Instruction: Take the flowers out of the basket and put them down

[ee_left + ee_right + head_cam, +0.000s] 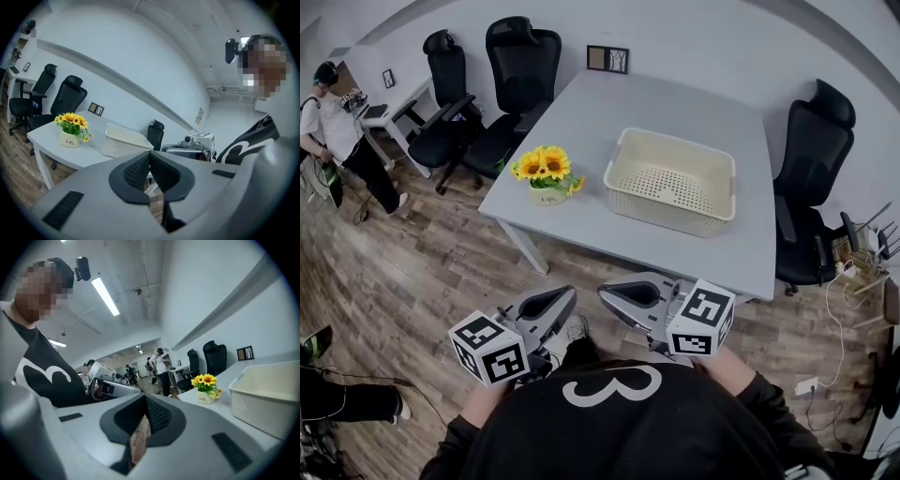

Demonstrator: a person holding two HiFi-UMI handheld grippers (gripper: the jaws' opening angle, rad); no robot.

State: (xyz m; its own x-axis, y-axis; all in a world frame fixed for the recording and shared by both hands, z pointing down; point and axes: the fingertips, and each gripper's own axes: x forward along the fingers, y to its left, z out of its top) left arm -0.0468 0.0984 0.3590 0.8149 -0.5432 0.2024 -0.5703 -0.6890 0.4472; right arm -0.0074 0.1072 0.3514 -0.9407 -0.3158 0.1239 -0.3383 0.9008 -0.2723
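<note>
Head view: the potted sunflowers (547, 176) stand on the surface (675, 103), left of centre, just beside the empty basket (666, 212). The left tongs (555, 302) and right tongs (623, 293), low in frame, are closed and empty. The task looks finished; best leave the flowers untouched.

light: even, bright, ceiling tube (105, 296) | shadows: soft | edges: fisheye bend, dark vignette | focus: sharp
</note>
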